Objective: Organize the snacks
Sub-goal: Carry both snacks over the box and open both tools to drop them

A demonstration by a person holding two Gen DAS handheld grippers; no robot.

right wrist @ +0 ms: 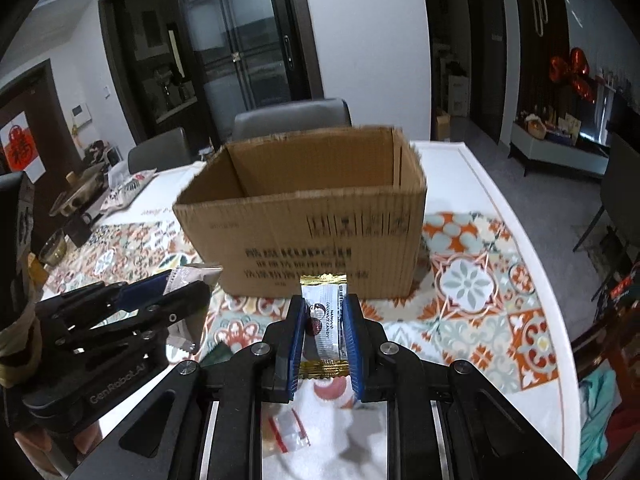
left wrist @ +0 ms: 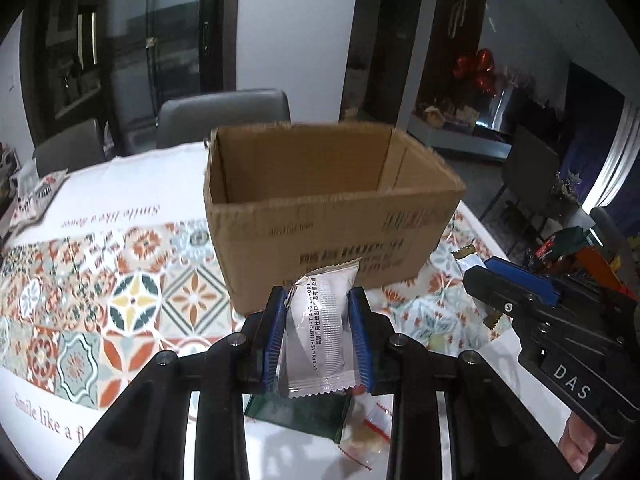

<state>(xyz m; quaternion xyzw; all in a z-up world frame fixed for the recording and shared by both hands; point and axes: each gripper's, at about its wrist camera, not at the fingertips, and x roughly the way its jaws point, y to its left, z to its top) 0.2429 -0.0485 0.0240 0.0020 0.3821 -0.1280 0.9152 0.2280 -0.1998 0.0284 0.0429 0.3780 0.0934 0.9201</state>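
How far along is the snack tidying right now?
Nothing shows as packed: the cardboard box interior, as far as visible, looks bare. In hand: left gripper clamps a white packet; right gripper clamps a gold-edged candy. Left: a green packet and clear bag on the table.

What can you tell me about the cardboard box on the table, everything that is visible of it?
The cardboard box is plain brown corrugated board, open at the top, with rough torn upper edges and no flaps visible. Dark printed text and bar-like marks on its near wall appear upside down. It stands upright on the patterned tablecloth. What can be seen of its inside looks empty. Neither gripper touches it.
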